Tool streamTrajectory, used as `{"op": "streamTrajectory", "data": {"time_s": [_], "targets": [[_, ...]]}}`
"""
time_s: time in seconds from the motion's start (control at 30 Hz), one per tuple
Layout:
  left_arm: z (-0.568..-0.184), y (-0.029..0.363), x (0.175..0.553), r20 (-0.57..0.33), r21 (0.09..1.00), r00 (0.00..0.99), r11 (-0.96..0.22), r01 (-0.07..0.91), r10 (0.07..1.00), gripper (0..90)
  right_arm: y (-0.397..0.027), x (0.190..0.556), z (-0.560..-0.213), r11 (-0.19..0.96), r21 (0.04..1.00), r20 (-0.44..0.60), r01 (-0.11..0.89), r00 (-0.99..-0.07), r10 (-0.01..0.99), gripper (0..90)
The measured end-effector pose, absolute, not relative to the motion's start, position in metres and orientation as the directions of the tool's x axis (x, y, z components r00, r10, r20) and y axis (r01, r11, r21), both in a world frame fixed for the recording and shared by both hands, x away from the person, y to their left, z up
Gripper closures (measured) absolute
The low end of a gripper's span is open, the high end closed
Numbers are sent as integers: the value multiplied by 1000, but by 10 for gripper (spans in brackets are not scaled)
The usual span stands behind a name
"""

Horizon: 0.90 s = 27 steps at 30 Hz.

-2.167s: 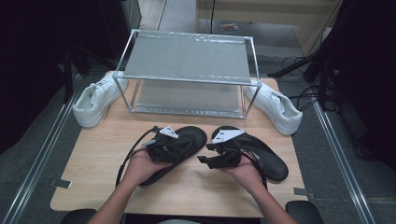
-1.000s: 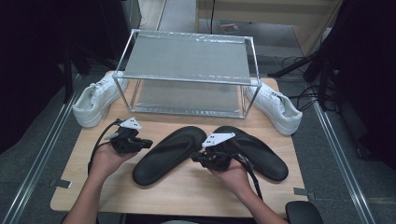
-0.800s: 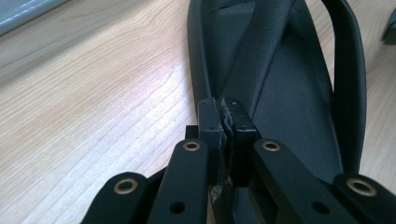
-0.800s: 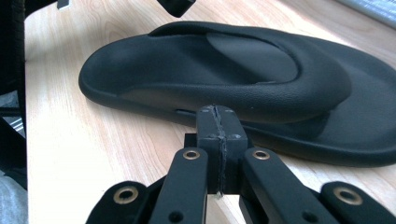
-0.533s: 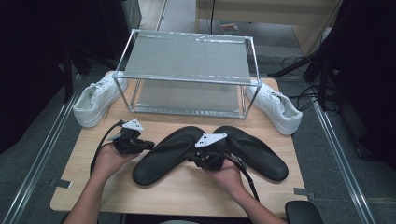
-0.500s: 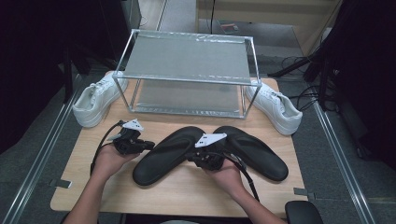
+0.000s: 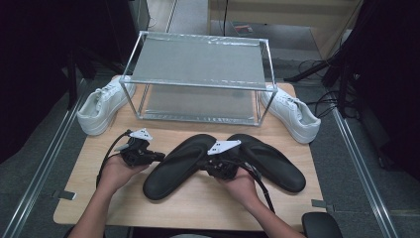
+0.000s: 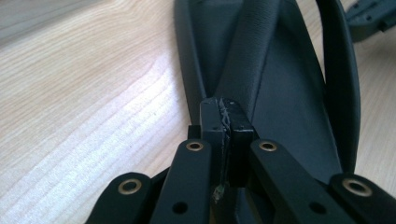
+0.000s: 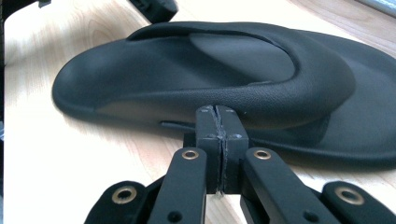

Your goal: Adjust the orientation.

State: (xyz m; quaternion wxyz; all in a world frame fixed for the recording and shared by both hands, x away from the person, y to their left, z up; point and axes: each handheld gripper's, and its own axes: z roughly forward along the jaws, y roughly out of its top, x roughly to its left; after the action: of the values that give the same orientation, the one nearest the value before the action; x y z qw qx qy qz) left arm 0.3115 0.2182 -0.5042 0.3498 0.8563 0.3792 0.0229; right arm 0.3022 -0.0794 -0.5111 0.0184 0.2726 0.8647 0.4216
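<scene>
Two black slippers lie flat on the wooden table (image 7: 99,198), the left slipper (image 7: 171,173) angled and the right slipper (image 7: 277,166) beside it. My left gripper (image 7: 157,156) sits at the left slipper's left edge, jaws shut with nothing between them. The left gripper view has its tips (image 8: 224,112) against the slipper's strap (image 8: 252,60). Between the two slippers, my right gripper (image 7: 207,166) points at the left slipper's side. It is shut and empty too, its tips (image 9: 219,122) just short of the left slipper (image 9: 243,70).
A metal-framed two-level rack (image 7: 198,64) stands at the back of the table. One white sneaker (image 7: 101,104) lies left of it and another white sneaker (image 7: 292,111) right of it. Cables trail from both grippers over the front of the table.
Two seconds ago each gripper was on a slipper. Both hands have since shifted left and the slippers lie flat. Over the last second the hands have hardly moved.
</scene>
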Motion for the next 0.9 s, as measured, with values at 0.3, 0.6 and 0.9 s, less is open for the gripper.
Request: {"op": "streamTrajectory", "data": {"time_s": [0.3,0.6,0.9], "targets": [[-506,218,298,-261,613,696,-442,655,669,896,-78,310,-510,500,738,188,454,-849,494,892],[-506,211,284,-271,602,696,-447,661,665,888,-77,321,-509,492,731,198,473,-837,509,891],[-510,203,281,-329,601,694,-425,677,640,851,-79,328,-508,482,730,196,485,-824,532,890]]}}
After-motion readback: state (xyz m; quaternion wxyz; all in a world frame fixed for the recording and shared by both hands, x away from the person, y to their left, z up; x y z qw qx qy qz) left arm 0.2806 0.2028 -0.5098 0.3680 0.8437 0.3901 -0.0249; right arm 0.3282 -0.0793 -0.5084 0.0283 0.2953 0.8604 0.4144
